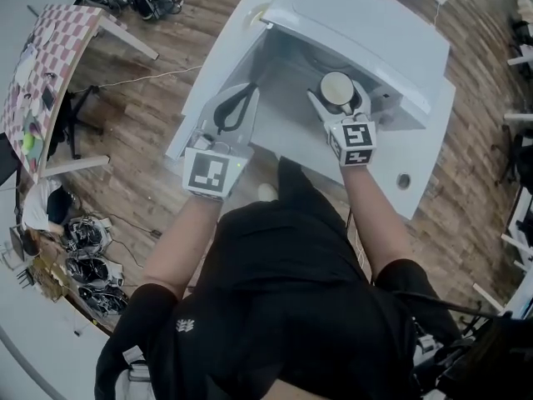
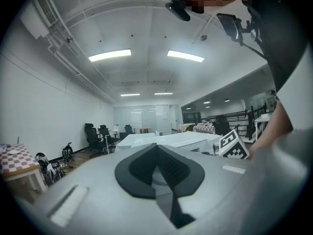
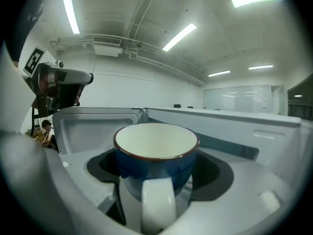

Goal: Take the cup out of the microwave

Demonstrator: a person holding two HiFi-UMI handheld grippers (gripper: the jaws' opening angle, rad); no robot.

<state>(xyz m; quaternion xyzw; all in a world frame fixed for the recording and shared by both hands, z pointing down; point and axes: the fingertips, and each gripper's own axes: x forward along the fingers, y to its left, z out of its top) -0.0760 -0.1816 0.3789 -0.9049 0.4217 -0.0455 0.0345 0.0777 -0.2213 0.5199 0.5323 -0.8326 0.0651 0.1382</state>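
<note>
Right tool is clamped on the blue cup at the open microwave. Left tool has its jaws together, holding nothing.

Open door of the microwave walls the cavity's left side.

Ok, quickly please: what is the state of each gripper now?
Left gripper: closed, nothing between its jaws.
Right gripper: closed on the blue ceramic cup with a cream inside and white handle.
</note>
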